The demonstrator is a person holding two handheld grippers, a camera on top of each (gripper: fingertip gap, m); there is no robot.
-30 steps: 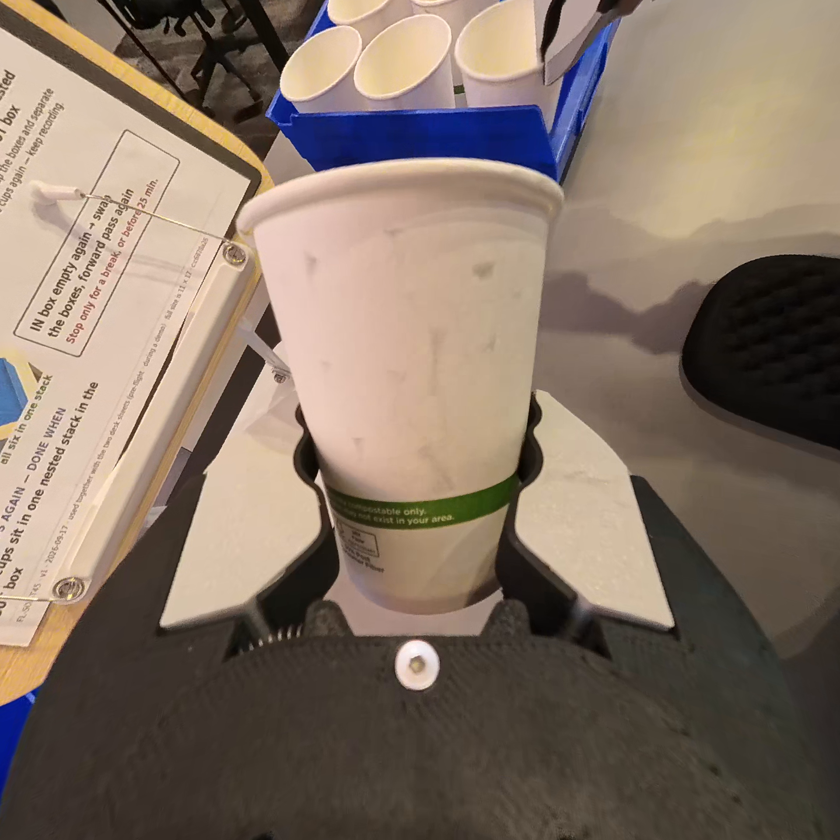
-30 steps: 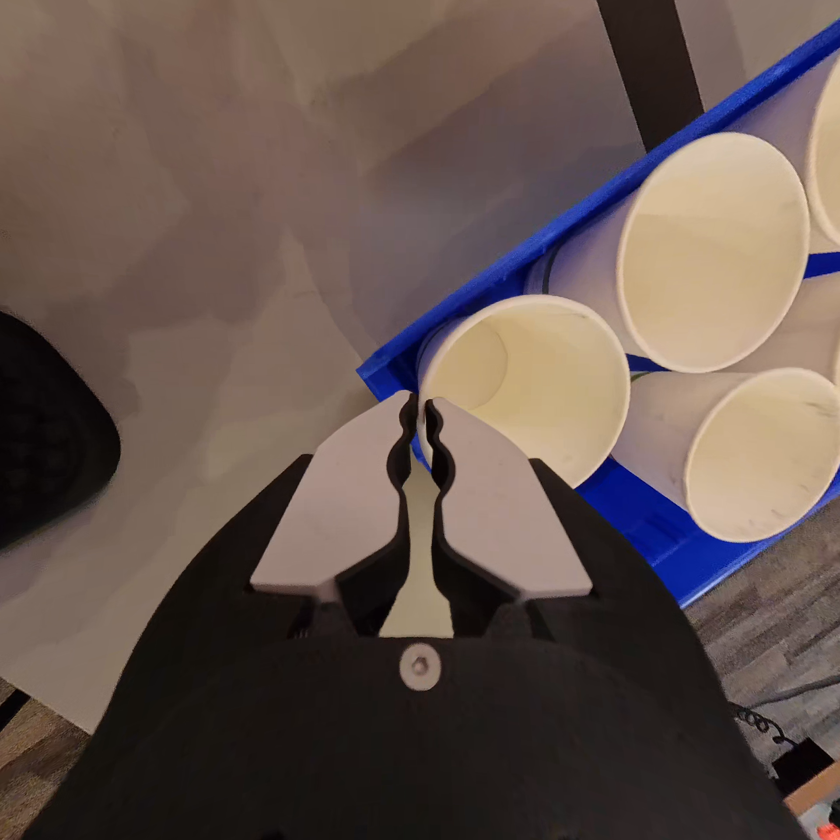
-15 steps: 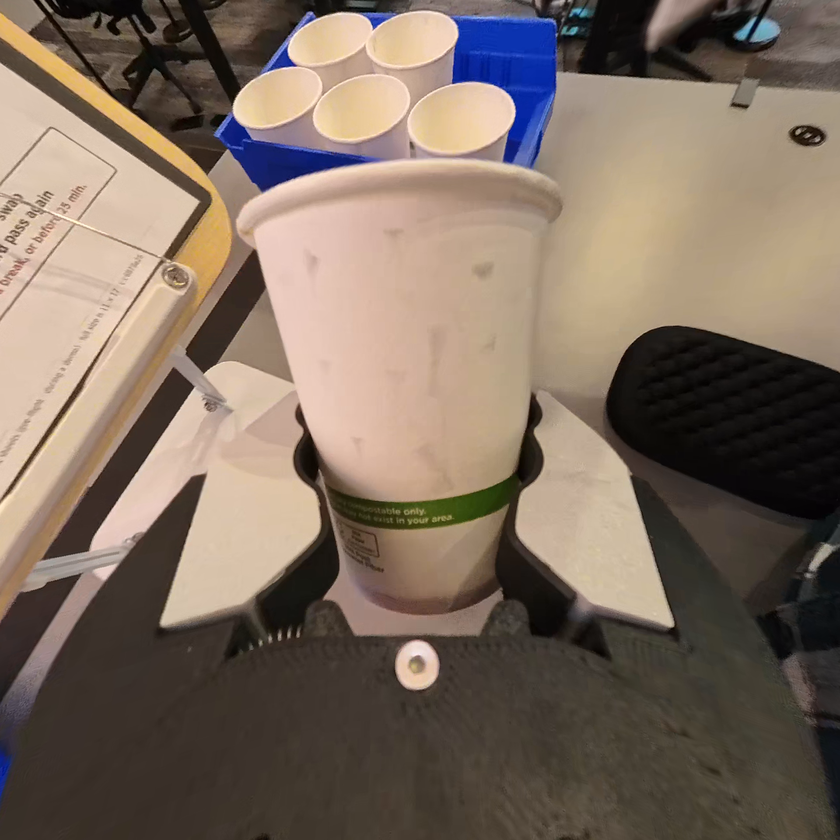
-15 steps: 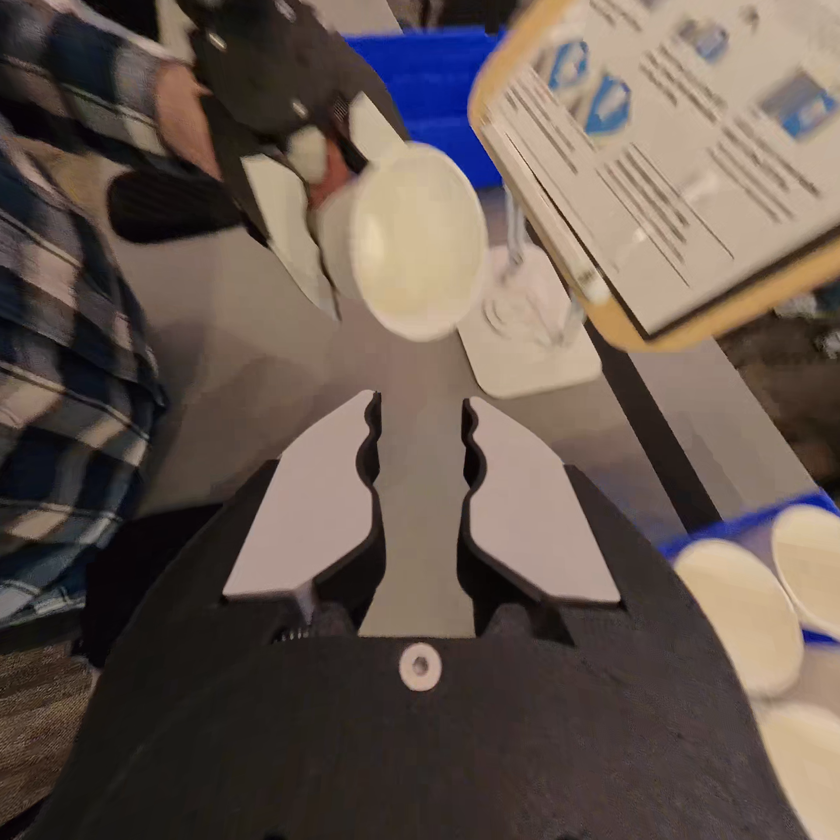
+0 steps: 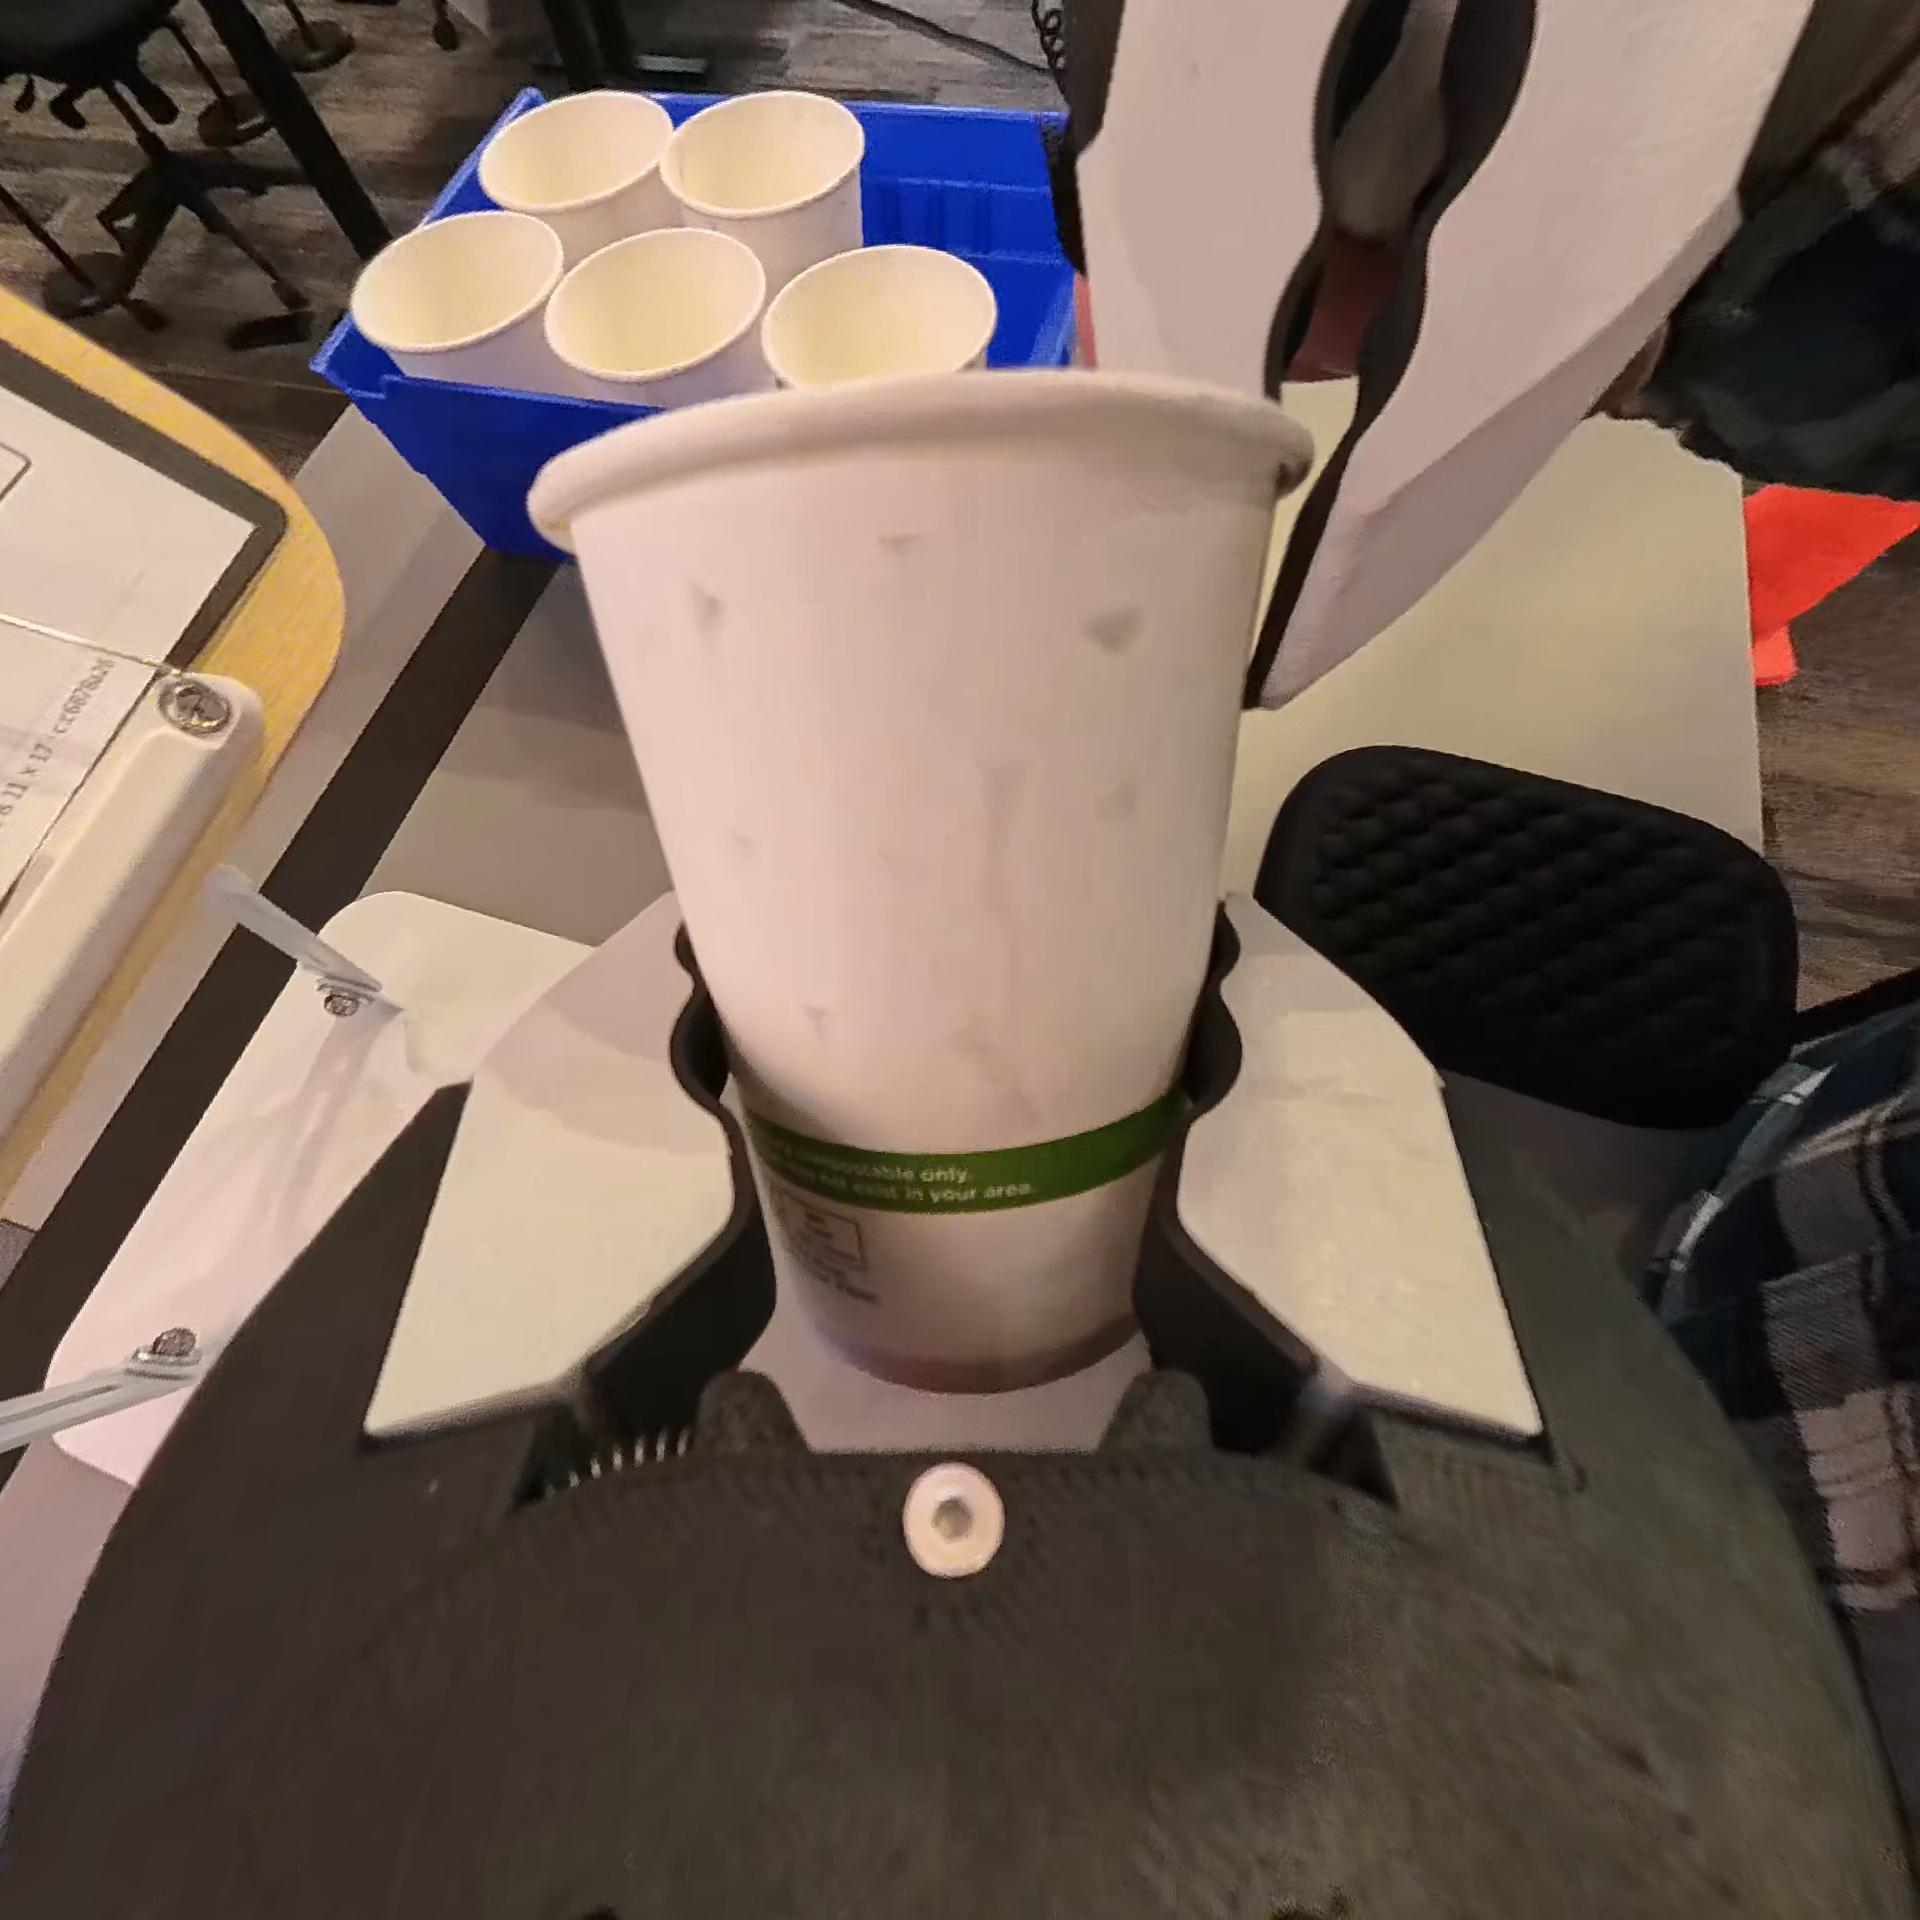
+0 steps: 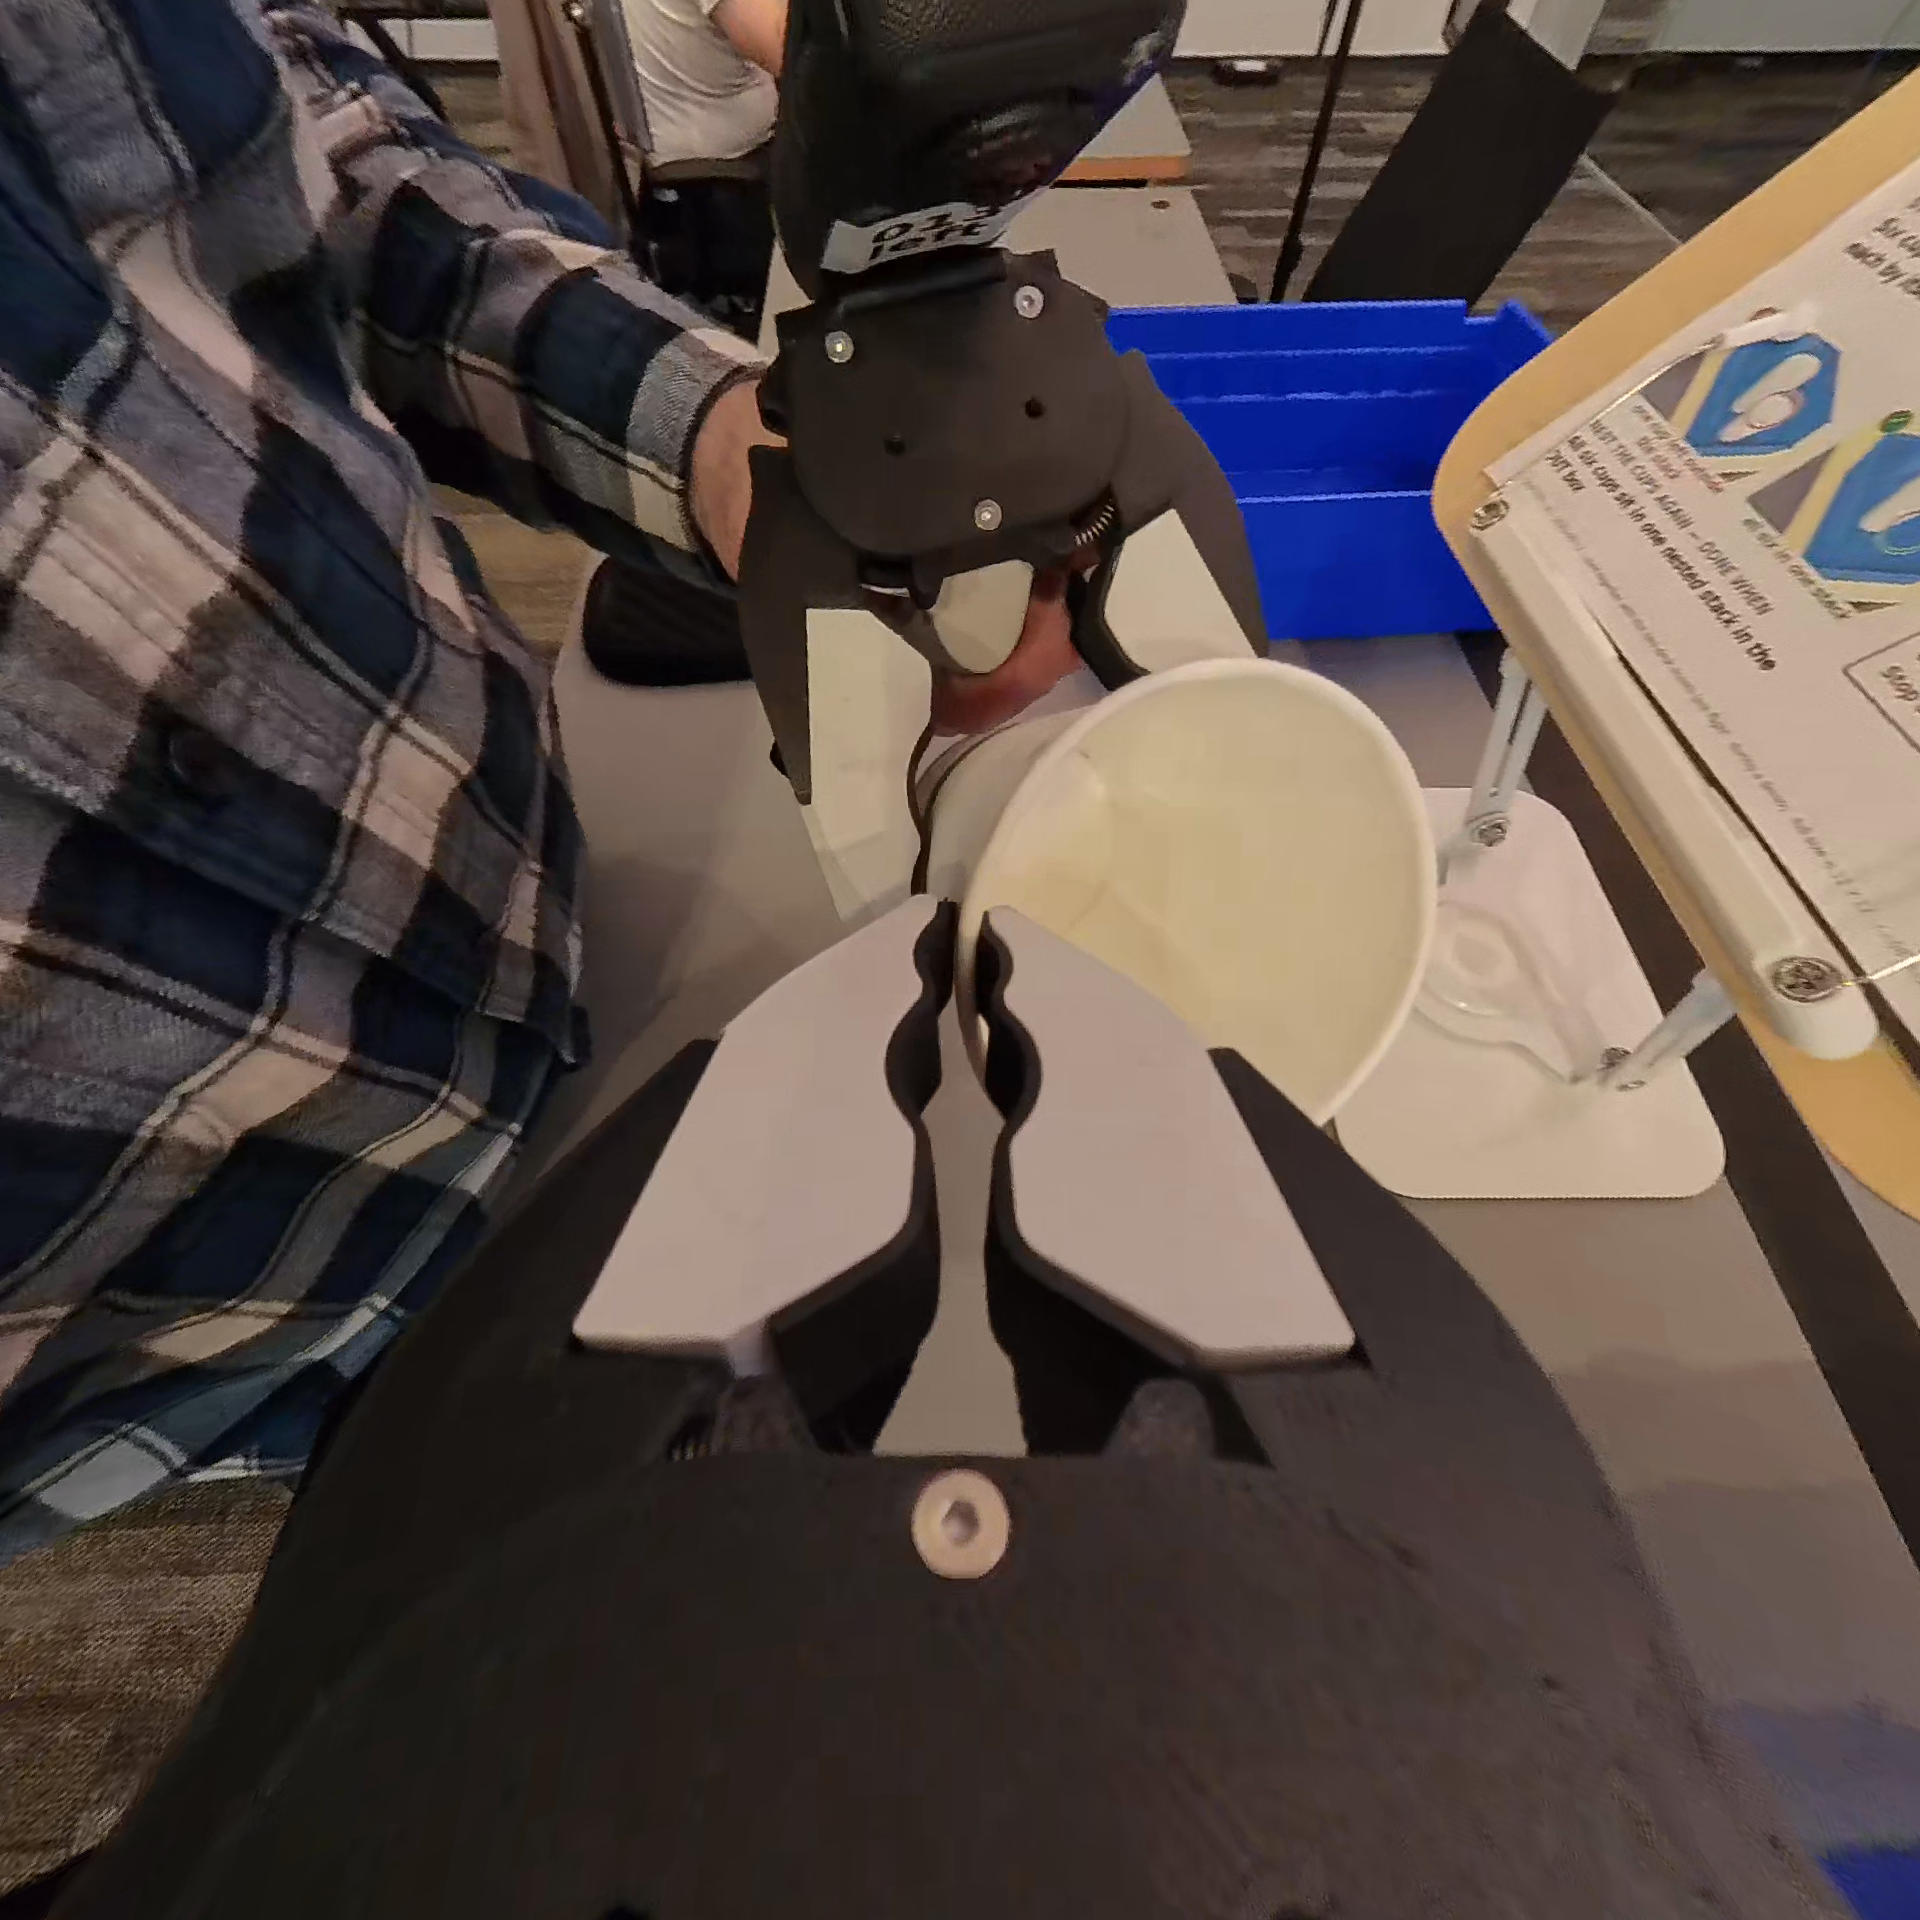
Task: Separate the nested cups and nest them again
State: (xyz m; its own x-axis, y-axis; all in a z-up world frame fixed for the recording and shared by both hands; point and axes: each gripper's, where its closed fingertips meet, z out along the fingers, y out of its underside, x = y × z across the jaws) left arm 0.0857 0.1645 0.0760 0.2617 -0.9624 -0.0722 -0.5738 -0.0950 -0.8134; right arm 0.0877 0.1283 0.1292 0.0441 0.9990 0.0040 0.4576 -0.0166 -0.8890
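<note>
My left gripper (image 5: pixel 956 935) is shut on a white paper cup (image 5: pixel 914 727) with a green band, gripping its lower part and holding it above the table. My right gripper (image 6: pixel 961 920) is shut on the near rim of this same cup (image 6: pixel 1216 862), one finger inside the mouth and one outside. In the left wrist view the right gripper (image 5: pixel 1288 582) comes down from the upper right onto the cup's rim. In the right wrist view the left gripper (image 6: pixel 966 748) faces me behind the cup. Several more white cups (image 5: pixel 655 312) stand upright in a blue bin (image 5: pixel 644 447).
A second blue bin (image 6: pixel 1330 457) stands behind the left gripper. An instruction board on a white stand (image 6: pixel 1714 582) is at the right, and shows at the left in the left wrist view (image 5: pixel 104 665). A black padded armrest (image 5: pixel 1527 935) and a person's plaid sleeve (image 6: pixel 260 727) are close by. About 6 centimeters separates my left fingertips from my right. Between my left fingertips and the black padded armrest (image 5: pixel 1527 935) there is roughly 20 centimeters.
My right gripper let go of a cup rim at the bin, opened, swung over to the held cup and shut on its rim. My left gripper drew back from the bin with its cup.
</note>
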